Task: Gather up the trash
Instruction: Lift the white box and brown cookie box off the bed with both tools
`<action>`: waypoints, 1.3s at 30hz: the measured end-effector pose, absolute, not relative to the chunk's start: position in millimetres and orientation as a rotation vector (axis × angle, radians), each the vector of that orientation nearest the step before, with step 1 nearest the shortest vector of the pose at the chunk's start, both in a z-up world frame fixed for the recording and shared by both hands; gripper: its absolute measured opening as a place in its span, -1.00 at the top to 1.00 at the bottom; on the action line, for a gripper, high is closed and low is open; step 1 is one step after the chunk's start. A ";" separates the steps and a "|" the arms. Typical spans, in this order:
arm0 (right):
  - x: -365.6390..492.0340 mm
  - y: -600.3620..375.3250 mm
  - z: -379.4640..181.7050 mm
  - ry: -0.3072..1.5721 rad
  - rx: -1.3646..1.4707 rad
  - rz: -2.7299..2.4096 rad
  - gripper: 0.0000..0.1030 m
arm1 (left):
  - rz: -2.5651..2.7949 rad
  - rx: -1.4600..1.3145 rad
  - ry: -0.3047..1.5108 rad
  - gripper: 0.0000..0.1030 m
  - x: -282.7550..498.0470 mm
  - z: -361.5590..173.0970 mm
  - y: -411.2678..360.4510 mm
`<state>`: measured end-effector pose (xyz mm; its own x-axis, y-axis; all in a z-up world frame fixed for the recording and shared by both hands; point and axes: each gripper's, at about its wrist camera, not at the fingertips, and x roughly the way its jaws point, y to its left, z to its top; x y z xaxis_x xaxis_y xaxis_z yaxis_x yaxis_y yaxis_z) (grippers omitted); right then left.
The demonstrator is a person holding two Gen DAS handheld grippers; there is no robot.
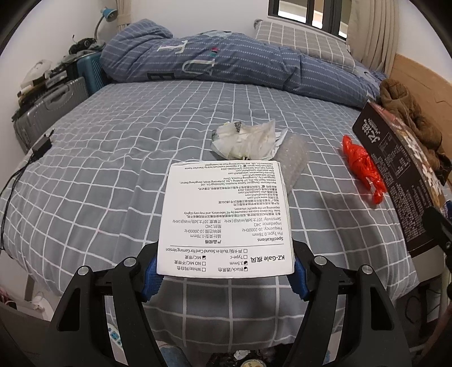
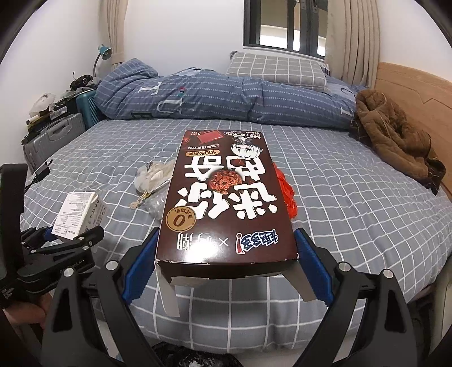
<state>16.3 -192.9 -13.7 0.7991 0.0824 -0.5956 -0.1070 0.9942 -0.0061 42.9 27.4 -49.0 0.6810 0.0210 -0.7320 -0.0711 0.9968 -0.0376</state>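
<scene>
Left gripper [image 1: 226,271]: my pads clamp white box [image 1: 226,217], light, stiff.
Right gripper [image 2: 226,268]: clamps brown carton [image 2: 226,197], light, crushable; hold near end.

Bed [image 2: 339,197] w/ grid sheet, window [image 2: 282,25], curtains [image 2: 350,42], white walls.

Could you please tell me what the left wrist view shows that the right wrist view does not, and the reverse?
Only the left wrist view shows the white box's printed specification panel and the whole orange plastic bag, lying apart from the crumpled white wrapper.

Only the right wrist view shows the brown snack box's printed top and open end flaps, and the left gripper from the side.

Both show each gripper clamping a box above the grey checked bed, plus the brown garment.
</scene>
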 end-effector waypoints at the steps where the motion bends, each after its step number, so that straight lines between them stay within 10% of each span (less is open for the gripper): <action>1: 14.9 -193.0 -13.2 0.637 -0.039 0.102 -0.70 | 0.048 -0.064 0.818 -0.34 41.1 -48.1 26.2; 39: -45.3 -204.8 -13.8 0.637 -0.029 0.078 -0.70 | -0.008 -0.076 0.812 -0.34 -44.2 -43.8 9.1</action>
<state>-45.3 -204.8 -13.8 0.8008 0.0640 -0.5955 -0.0816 0.9967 -0.0026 -44.2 9.1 -43.8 0.6880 -0.0363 -0.7248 -0.0221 0.9972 -0.0710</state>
